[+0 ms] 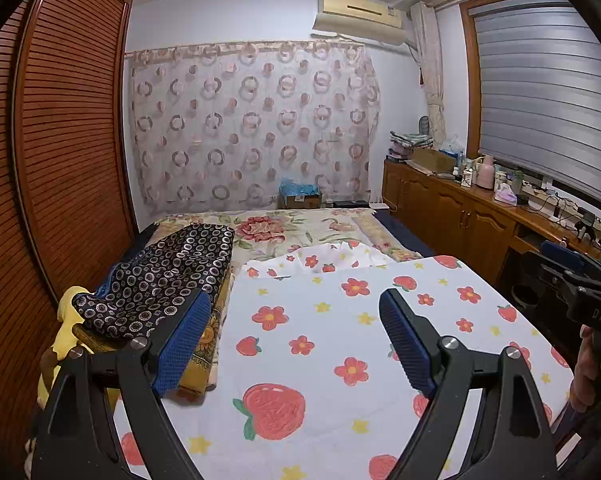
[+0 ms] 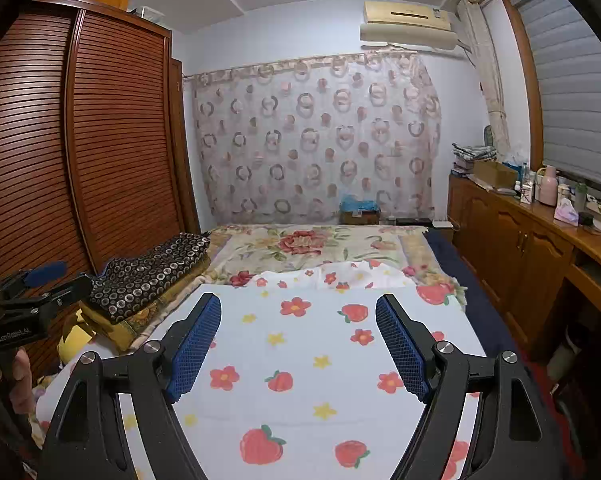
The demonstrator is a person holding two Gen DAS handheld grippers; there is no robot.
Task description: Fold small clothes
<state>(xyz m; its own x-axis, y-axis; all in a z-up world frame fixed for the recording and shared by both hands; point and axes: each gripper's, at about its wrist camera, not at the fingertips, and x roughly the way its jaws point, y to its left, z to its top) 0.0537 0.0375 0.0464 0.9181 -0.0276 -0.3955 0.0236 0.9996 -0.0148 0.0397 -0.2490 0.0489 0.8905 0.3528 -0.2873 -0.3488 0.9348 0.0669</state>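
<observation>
The strawberry-and-flower print cloth is seen spread flat on the bed, directly below both grippers, its far edge bunched into a loose ridge where white fabric is rucked up. Whether it is a garment or a sheet cannot be told from these views. It is judged thin, light and limp: it lies without spring, so it should drape and slide when lifted, and a single-point pinch would probably let the rest sag. A hold at a free corner or along a hem is judged best; the far right corner and the rumpled far edge offer the only raised material, since the flat middle gives the jaws nothing to bite. The left gripper is held above the cloth with jaws spread wide, nothing between the blue pads. The right gripper is likewise parted and empty, above the same cloth. Just beside the cloth, on the left, a dark circle-patterned garment is laid over a mustard floral cloth, with something yellow beneath. A floral blanket covers the bed beyond. A louvred wardrobe stands at left, a wooden cabinet at right.
</observation>
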